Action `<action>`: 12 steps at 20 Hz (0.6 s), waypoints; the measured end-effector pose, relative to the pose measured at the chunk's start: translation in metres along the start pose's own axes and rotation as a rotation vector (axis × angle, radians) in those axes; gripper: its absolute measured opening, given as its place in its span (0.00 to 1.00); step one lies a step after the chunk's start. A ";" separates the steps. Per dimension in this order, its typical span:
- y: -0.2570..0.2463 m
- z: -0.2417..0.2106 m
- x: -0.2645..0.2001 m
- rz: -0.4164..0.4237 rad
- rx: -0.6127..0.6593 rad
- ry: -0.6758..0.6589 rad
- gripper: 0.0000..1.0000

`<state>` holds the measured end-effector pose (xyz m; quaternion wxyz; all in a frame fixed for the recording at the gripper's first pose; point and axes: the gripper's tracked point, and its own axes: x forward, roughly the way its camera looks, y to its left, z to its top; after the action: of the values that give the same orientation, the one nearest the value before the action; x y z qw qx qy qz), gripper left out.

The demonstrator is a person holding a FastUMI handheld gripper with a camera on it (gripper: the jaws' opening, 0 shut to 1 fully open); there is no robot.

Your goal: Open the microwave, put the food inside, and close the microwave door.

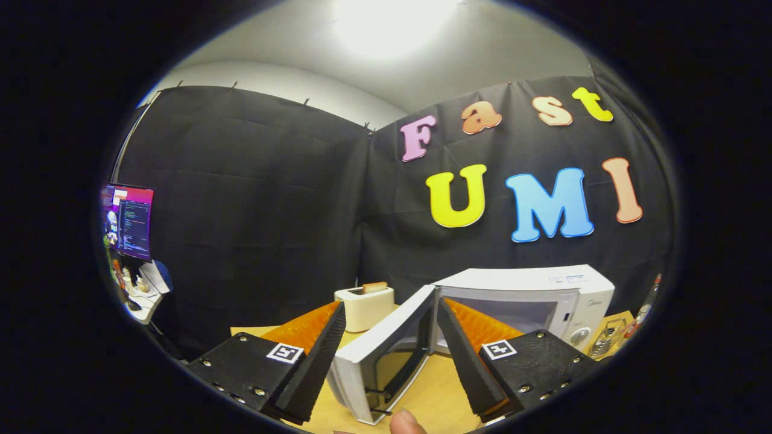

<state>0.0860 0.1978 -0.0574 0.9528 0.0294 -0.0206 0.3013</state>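
A white microwave [531, 283] stands on the wooden table [437, 395], its cavity showing beyond my right finger. Its door [386, 355] is swung wide open toward me, and the door's free edge sits between my two fingers. My gripper [392, 306] is open; the door's edge lies close to the left finger [313, 367], and there is a gap to the right one. Beyond the left fingertip stands a cream toaster [365, 307] with a slice of bread [375, 287] sticking out of its top. Just below the door's lower corner is a person's fingertip [407, 423].
The microwave's control panel with a round knob [579, 334] faces me on its right side. A bottle [646, 304] and a wire holder [605, 339] stand to the right of the microwave. Far left, a lit monitor [129, 220] sits above a cluttered desk.
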 end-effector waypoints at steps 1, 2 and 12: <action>0.010 0.000 -0.001 0.014 0.005 -0.004 0.92; 0.023 -0.002 -0.001 0.038 0.016 -0.008 0.92; 0.101 -0.064 0.028 0.180 -0.055 0.094 0.78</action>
<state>0.0518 0.3010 -0.1152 0.9223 -0.0128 0.0132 0.3862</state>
